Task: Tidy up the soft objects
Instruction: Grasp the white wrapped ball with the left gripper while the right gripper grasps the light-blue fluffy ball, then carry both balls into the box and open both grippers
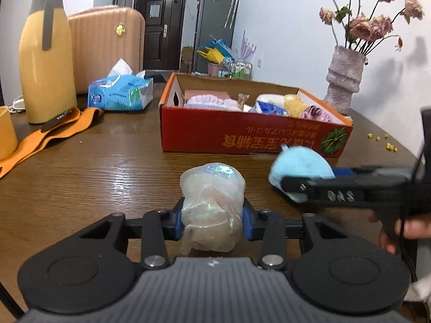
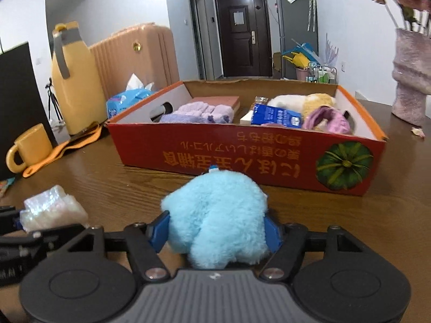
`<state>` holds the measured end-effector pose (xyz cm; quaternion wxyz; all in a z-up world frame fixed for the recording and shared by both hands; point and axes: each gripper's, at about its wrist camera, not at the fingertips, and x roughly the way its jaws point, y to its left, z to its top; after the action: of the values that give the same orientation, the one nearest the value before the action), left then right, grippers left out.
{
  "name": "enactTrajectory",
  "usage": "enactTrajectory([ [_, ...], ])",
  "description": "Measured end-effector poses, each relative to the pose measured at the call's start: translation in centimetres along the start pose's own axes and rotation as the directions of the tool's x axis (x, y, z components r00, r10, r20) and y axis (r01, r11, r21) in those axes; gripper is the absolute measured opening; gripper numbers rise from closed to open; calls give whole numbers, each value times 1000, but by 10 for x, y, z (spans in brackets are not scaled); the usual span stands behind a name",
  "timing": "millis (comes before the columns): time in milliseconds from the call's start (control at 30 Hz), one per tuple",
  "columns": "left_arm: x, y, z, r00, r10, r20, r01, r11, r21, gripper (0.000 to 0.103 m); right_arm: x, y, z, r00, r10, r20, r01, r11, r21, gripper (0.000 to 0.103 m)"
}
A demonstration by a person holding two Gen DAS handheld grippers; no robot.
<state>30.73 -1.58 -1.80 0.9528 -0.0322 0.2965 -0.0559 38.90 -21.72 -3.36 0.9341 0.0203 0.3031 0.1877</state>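
My left gripper (image 1: 212, 219) is shut on a crumpled iridescent plastic bag (image 1: 212, 207), held above the wooden table; the bag also shows in the right wrist view (image 2: 51, 211). My right gripper (image 2: 215, 232) is shut on a fluffy light blue plush toy (image 2: 215, 215), which also shows in the left wrist view (image 1: 299, 172). Both are in front of a red cardboard box (image 1: 242, 137), also in the right wrist view (image 2: 242, 150). The box holds several soft items: purple towels (image 2: 199, 113), a blue packet (image 2: 277, 115), a yellow and a pink plush.
On the table to the left stand a yellow thermos (image 1: 45, 62), a blue tissue pack (image 1: 121, 92), an orange strap (image 1: 54, 132) and a yellow mug (image 2: 27, 148). A pink vase with dried flowers (image 1: 344, 80) stands at the right. A peach suitcase (image 1: 107, 45) is behind.
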Motion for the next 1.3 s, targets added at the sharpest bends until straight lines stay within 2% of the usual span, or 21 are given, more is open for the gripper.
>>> enactTrajectory([
  [267,-43,-25,-10,998,-46,30,46,999,20,40,-92,-4,-45,998,-18,54,17,1000,15,69],
  [433,-65,-48,-13,995,-86,59,82,995,62,40,-133,-8,-59,994,-46,96,43,998,34,69],
  [567,-77,-58,-14,992,-100,82,93,992,85,40,-150,-12,-64,992,-56,115,51,997,49,69],
  [767,-78,-59,-10,992,-92,88,84,993,87,40,-152,-14,-59,990,-43,136,37,998,47,69],
  [900,-69,-53,0,992,-85,92,77,994,82,40,-143,-16,-46,989,-37,144,32,999,36,69],
  [1000,-56,-48,21,989,-116,96,109,991,75,40,-133,-22,-24,987,-17,161,15,1000,18,69],
  [1100,-34,-44,56,981,-149,126,141,987,75,40,-119,-29,8,980,-3,198,3,1000,-2,69],
  [1200,3,-43,97,979,-162,122,154,985,74,40,-98,-36,44,973,11,229,-6,1000,-25,69],
  [1300,48,-43,136,980,-178,95,172,983,64,40,-64,-38,77,976,30,218,-18,998,-59,69],
])
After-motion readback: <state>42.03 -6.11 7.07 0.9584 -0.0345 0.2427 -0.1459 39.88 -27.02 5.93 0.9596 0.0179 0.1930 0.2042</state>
